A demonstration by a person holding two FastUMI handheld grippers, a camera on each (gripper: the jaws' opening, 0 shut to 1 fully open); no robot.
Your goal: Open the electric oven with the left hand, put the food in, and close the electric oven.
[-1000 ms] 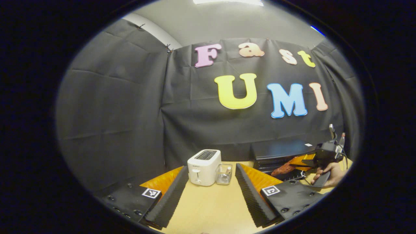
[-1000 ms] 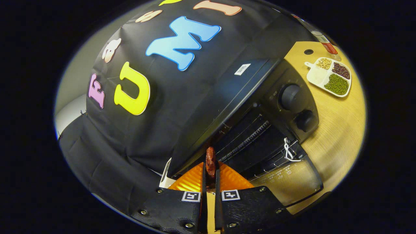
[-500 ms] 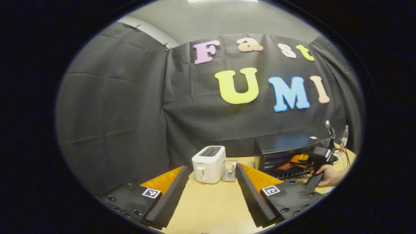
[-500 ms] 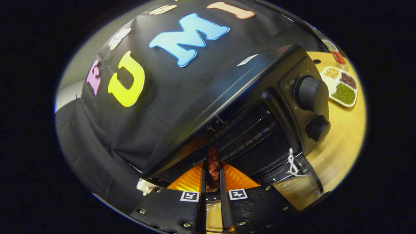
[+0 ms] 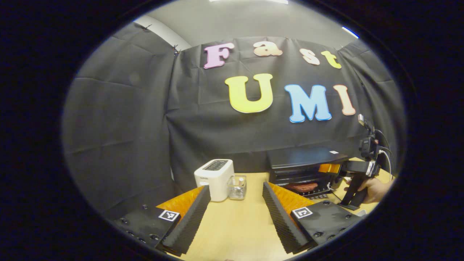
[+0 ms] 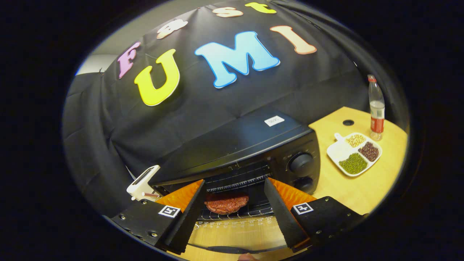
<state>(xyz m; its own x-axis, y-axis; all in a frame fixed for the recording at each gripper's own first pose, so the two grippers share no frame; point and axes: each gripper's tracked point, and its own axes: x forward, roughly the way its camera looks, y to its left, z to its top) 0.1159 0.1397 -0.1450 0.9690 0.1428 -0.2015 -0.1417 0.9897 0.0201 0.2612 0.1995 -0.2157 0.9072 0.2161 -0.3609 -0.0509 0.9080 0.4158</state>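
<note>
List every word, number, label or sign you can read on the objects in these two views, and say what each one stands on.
None can be read.
White sticker on top of the black electric oven: too small.
Pale markings beside the oven's round black knobs: blurred.
White scale printed on the open glass oven door: too small.
Red label on the clear plastic bottle: blurred.
Square black-and-white markers on the grippers: patterns, not text.

Wall: black cloth (image 5: 119,119), creased, hanging all around my booth.
Ceiling: pale grey (image 5: 246,18), with a bright light strip at the top edge.
Table: light wood (image 6: 366,188) under me.
</note>
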